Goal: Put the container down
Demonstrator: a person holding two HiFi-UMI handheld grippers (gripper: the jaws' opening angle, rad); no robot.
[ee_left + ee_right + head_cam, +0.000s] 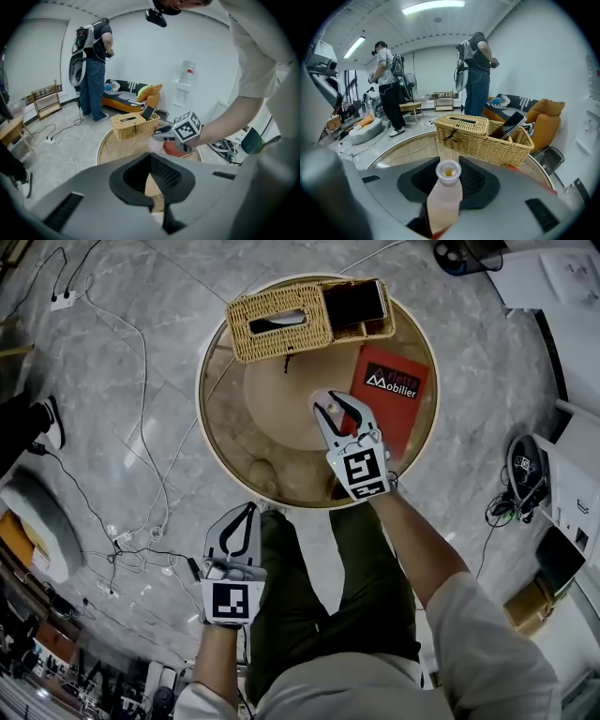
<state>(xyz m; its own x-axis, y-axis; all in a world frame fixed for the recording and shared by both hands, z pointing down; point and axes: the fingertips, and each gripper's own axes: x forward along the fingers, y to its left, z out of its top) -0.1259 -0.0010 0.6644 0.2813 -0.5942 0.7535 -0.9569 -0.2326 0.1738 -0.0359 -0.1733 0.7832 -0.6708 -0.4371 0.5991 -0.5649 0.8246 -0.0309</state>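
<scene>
Closest to lens: pale sleeve (487,643) of the right arm, bottom right.

Far left: left gripper (251,509), jaws closed on nothing, hanging off the worktop edge over the floor. Likely parked there, out of the way, not needed for this step.

Next: round worktop (217,427), mostly bare in the middle, so plenty of room for setting down.

Back of worktop: wicker basket (281,322). Lidded part with a slot, contents hidden. Open side compartment with a dark phone (354,302) leaning inside.

Centre right: right gripper (337,409) reaching in over the worktop, jaws clamped on a small pale bottle (444,197) around its body. No cap, mouth pointing forward along the jaws, something yellowish down the neck. Held tilted, not standing. Cannot tell if the base touches the worktop. Probably not set down yet: needs righting and lowering before release, else a spill risk with no cap.

Right: red booklet (394,390) lying flat, just beside the gripper.
</scene>
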